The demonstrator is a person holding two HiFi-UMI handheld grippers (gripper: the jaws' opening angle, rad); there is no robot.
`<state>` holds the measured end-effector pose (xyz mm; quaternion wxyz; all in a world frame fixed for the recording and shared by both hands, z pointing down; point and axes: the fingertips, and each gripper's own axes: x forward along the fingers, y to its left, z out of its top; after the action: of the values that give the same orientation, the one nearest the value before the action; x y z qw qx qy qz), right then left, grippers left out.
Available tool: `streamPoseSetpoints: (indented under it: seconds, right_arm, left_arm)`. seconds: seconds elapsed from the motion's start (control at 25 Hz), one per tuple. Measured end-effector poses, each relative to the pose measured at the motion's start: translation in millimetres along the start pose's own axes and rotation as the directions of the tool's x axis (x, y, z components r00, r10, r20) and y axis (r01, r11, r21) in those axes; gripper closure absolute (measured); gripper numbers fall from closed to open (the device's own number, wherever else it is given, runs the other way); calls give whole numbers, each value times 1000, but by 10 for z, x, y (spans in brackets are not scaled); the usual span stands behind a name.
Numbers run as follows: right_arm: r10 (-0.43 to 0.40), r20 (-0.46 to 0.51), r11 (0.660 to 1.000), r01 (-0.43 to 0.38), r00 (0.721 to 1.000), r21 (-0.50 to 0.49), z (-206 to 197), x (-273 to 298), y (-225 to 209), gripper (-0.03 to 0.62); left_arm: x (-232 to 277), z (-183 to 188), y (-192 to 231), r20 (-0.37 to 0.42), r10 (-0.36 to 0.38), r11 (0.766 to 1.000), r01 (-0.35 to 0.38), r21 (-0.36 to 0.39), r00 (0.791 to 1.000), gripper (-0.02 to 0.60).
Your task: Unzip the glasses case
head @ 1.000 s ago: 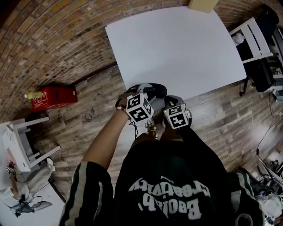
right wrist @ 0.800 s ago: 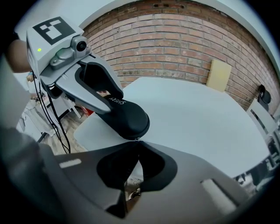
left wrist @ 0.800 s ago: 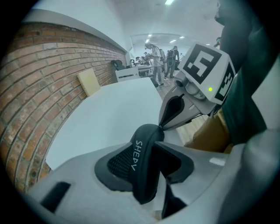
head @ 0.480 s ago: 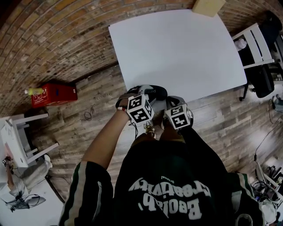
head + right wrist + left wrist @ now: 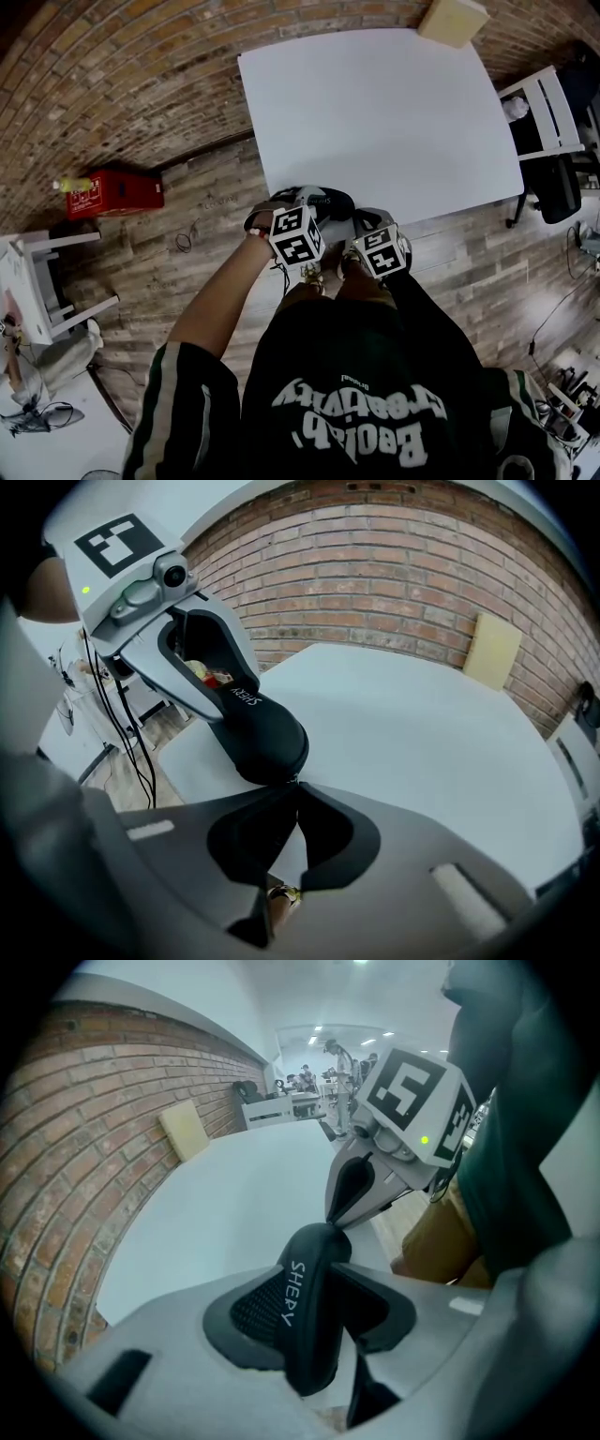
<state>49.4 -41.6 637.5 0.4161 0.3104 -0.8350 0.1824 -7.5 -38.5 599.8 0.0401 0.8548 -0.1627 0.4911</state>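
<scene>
Right, my left hand-held gripper [image 5: 314, 1321] is clamped across the black oval glasses case [image 5: 323, 197], with both pads pressed onto its flanks. The case stands on end between them, white lettering running down its curved spine. In the head view it sits at centre frame, over the lower edge of the white rectangular desk [image 5: 375, 112], just above my two marker cubes.

My right hand-held gripper [image 5: 295, 789] has its jaws brought together, tips meeting right at the rounded end of the case. Whether a zip tab is pinched between them I can't make out, it's too small. From the left gripper view, that right hand-held gripper comes down from the upper right and its dark tips touch the top of the case.

Up at the top right of the head view, a tan flat board [image 5: 454, 21] leans by the brick wall [image 5: 375, 583]. Over at the left, a red plastic crate [image 5: 114, 192] sits on the wooden plank floor [image 5: 216, 244].
</scene>
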Motion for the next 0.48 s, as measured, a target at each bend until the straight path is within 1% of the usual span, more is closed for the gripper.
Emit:
streamPoseSetpoints:
  seconds: [0.2,0.48]
  right_arm:
    - [37,-4,998,-37,999,-42,3,20,-43,577]
    - [121,3,989,-120,993,-81,48,42,-44,577]
  left_arm:
    - [6,9,-1,1,-5,1000,5,-2,1000,430]
    - [5,8,17,-3,-15,1000,15,-7,1000,430]
